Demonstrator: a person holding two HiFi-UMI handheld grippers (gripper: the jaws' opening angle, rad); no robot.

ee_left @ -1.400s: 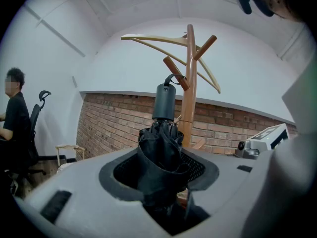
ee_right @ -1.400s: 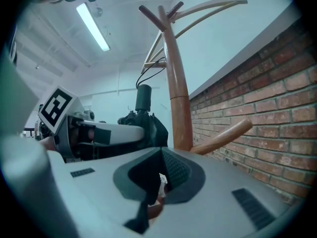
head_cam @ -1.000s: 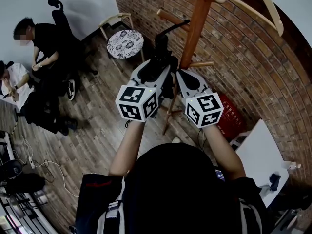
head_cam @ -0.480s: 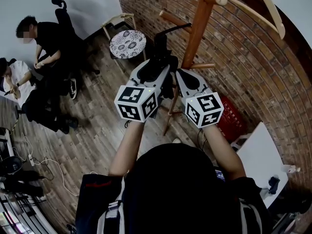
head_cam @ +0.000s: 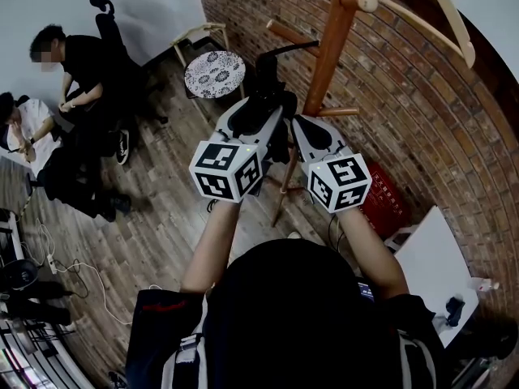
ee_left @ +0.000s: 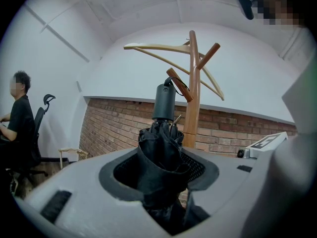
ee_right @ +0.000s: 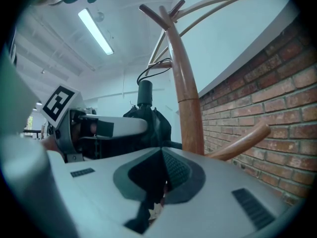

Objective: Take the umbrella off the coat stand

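- Brick wall (head_cam: 422, 112): seen behind the coat stand (head_cam: 324, 55), running to its R.
- Coat stand: wooden pole w/ angled pegs and pale curved arms at the top; upright, close to the wall.
- Two people (head_cam: 81, 63): seated well L of the stand, by an office chair.
- Round stool (head_cam: 215, 74): patterned top, set L of the stand near the wall.
- Umbrella (ee_left: 157, 143): black, folded, handle up, just L of the stand; its cord is looped up to a peg, so it is not yet off.
- L gripper (ee_left: 161, 170): jaws clamped on the umbrella's bunched canopy below the handle.
- R gripper (ee_right: 161, 155): jaws closed together w/ nothing seen between them; held just beside the pole.
- Red box (head_cam: 381, 201): on the floor R of the stand's foot; white print is carried, too small to be read.
- Marker cubes: b/w square codes only, no letters.
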